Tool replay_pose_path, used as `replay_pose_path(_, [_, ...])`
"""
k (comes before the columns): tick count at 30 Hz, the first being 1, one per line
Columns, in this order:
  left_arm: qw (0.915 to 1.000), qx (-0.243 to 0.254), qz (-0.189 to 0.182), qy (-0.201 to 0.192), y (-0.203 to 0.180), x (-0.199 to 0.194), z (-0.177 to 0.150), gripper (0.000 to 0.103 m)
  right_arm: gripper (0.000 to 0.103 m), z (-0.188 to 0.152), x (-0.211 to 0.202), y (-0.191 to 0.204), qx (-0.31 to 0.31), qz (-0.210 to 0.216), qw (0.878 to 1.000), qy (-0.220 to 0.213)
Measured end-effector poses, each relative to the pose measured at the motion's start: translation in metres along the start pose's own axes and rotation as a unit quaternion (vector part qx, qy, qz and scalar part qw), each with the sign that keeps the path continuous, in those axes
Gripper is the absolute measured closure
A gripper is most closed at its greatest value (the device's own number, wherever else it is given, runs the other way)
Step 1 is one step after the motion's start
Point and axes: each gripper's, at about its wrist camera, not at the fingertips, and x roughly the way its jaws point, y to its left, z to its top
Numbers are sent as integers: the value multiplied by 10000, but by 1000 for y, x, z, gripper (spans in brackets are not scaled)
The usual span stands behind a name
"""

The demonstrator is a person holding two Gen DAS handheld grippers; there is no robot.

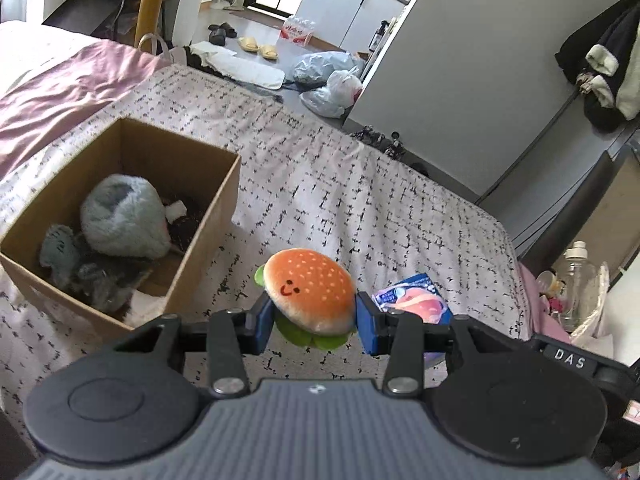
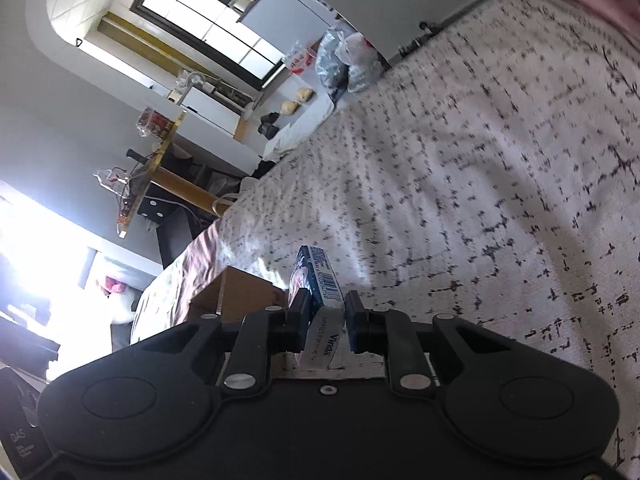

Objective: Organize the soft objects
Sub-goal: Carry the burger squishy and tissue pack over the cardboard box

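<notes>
My left gripper (image 1: 314,322) is shut on a plush hamburger toy (image 1: 310,294) with a smiling face, held above the patterned bedspread (image 1: 360,200), to the right of an open cardboard box (image 1: 208,248). The box holds a grey fluffy plush (image 1: 122,218) and other dark soft items. My right gripper (image 2: 326,322) is shut on a blue Vinda tissue pack (image 2: 320,288), held edge-on above the bedspread (image 2: 480,160). The pack also shows in the left wrist view (image 1: 414,300), just right of the hamburger. The box corner (image 2: 240,294) shows left of the pack.
A pink sheet (image 1: 60,92) covers the bed's far left. Beyond the bed edge lie plastic bags (image 1: 332,80), slippers (image 1: 258,46) and a white mat. A grey cabinet wall (image 1: 460,80) stands at right; a bottle (image 1: 576,280) and clutter sit at the bed's right edge.
</notes>
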Motion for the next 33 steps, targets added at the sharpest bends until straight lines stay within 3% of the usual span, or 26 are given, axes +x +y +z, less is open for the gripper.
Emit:
replay_pose_path(12, [9996, -49, -211, -173, 23, -38, 17, 61, 84, -7, -9, 49, -321, -14, 9995, -36])
replay_pose_path(25, [9974, -373, -268, -560, 90, -76, 53, 61, 84, -12, 21, 114, -974, -193, 9946, 299])
replay_pose_path(33, [9965, -555, -164, -608, 136, -81, 73, 61, 84, -22, 45, 151, -1220, -223, 9917, 339])
